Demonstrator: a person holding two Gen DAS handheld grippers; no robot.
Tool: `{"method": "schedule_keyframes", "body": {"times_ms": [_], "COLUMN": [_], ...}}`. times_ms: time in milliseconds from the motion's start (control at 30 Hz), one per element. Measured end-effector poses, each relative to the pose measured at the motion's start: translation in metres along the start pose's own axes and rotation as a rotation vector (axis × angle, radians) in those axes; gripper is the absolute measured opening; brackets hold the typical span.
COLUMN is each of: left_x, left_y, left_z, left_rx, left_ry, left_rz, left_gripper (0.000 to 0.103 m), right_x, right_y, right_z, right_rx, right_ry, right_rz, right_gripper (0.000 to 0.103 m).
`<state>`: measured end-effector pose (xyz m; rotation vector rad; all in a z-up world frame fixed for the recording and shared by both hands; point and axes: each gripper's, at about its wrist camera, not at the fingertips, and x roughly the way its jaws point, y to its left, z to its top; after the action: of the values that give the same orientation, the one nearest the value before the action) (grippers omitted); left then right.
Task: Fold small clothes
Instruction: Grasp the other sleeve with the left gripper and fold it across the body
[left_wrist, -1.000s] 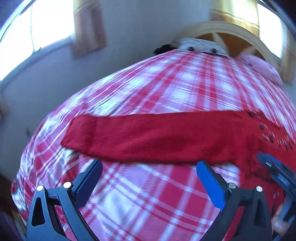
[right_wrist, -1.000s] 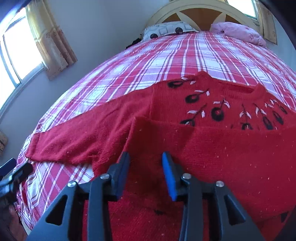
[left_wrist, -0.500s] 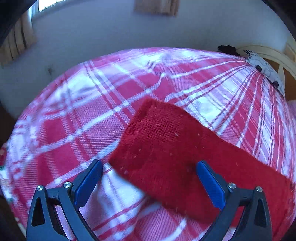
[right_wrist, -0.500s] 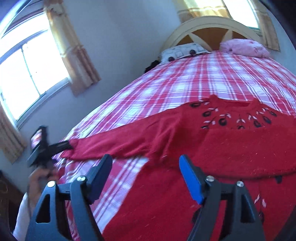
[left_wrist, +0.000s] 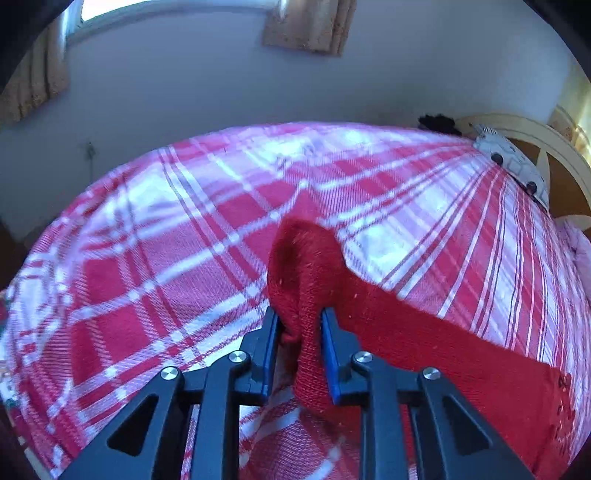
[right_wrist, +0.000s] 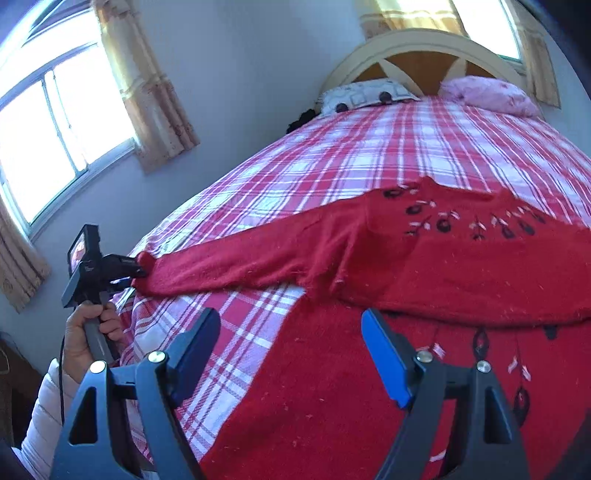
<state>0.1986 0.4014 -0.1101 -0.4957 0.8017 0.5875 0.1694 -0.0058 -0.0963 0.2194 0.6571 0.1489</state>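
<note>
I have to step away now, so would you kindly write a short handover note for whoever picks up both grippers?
Left gripper: jaws closing on the cuff of the red sweater's sleeve, fabric bunched between the pads.
Right gripper: open, empty, hovering over the sweater's lower body.
Red sweater: spread on the plaid bedspread, hem half already folded up over the chest; the sleeve lies stretched out towards the bed's edge.
Done: bottom fold. Left: probably bring the gripped sleeve across the body, fold the other side, then tidy into a compact stack.
</note>
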Motion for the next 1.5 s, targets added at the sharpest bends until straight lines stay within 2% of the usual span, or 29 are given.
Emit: {"method": "schedule_keyframes", "body": {"times_ms": [100,200,333,367,433,500,600,700,833,900,933,1000,1033,1067,1167,1233,1267,1300,1333,1400,1500], "left_x": [-0.027,-0.058,-0.105,-0.123,-0.142,-0.169,-0.192,-0.204,-0.187,-0.165,-0.146,-0.126,-0.122,-0.127,-0.136,-0.143,-0.145,-0.148,-0.148,-0.138,-0.11], "left_y": [-0.022,-0.058,-0.128,-0.154,-0.186,-0.232,-0.284,-0.328,-0.363,-0.376,-0.38,-0.379,-0.374,-0.369,-0.33,-0.305,-0.285,-0.282,-0.271,-0.254,-0.235], "left_z": [0.002,0.0,-0.018,-0.029,-0.042,-0.071,-0.112,-0.17,-0.228,-0.253,-0.264,-0.274,-0.275,-0.279,-0.251,-0.233,-0.216,-0.216,-0.205,-0.183,-0.162], "left_rx": [0.049,0.132,0.27,0.322,0.383,0.472,0.579,0.686,0.792,0.855,0.907,0.962,0.979,0.981,0.94,0.903,0.868,0.848,0.814,0.751,0.686], "left_ry": [-0.092,-0.169,-0.236,-0.253,-0.266,-0.273,-0.281,-0.235,-0.192,-0.129,-0.021,0.146,0.176,0.174,0.162,0.157,0.134,0.115,0.086,0.044,0.071], "left_rz": [0.016,-0.022,-0.151,-0.209,-0.279,-0.379,-0.458,-0.546,-0.544,-0.513,-0.494,-0.49,-0.477,-0.474,-0.537,-0.584,-0.6,-0.598,-0.585,-0.527,-0.417], "left_gripper": [0.02,0.019,0.019,0.019,0.019,0.019,0.019,0.019,0.019,0.021,0.021,0.022,0.024,0.026,0.039,0.059,0.065,0.074,0.079,0.08,0.08], "right_x": [-0.009,-0.022,-0.039,-0.043,-0.055,-0.067,-0.089,-0.108,-0.128,-0.132,-0.132,-0.133,-0.133,-0.134,-0.133,-0.133,-0.132,-0.129,-0.125,-0.112,-0.077], "right_y": [-0.021,-0.051,-0.099,-0.107,-0.13,-0.144,-0.162,-0.179,-0.203,-0.214,-0.219,-0.226,-0.228,-0.231,-0.234,-0.23,-0.228,-0.224,-0.221,-0.213,-0.196], "right_z": [0.0,0.0,0.002,0.003,0.004,0.004,0.003,-0.002,-0.016,-0.024,-0.027,-0.033,-0.036,-0.038,-0.033,-0.025,-0.022,-0.015,-0.009,0.003,0.018], "right_rx": [0.053,0.129,0.262,0.284,0.345,0.378,0.409,0.438,0.478,0.508,0.52,0.538,0.546,0.556,0.563,0.527,0.511,0.492,0.475,0.426,0.37], "right_ry": [-0.028,-0.055,-0.088,-0.092,-0.11,-0.136,-0.174,-0.204,-0.213,-0.202,-0.195,-0.184,-0.182,-0.181,-0.188,-0.198,-0.202,-0.203,-0.2,-0.178,-0.106], "right_rz": [-0.046,-0.083,-0.132,-0.14,-0.152,-0.172,-0.208,-0.242,-0.291,-0.304,-0.306,-0.303,-0.301,-0.298,-0.269,-0.261,-0.258,-0.248,-0.241,-0.229,-0.175], "right_gripper": [0.082,0.082,0.082,0.082,0.082,0.082,0.082,0.082,0.082,0.082,0.082,0.082,0.084,0.085,0.086,0.086,0.086,0.087,0.088,0.088,0.088]}}
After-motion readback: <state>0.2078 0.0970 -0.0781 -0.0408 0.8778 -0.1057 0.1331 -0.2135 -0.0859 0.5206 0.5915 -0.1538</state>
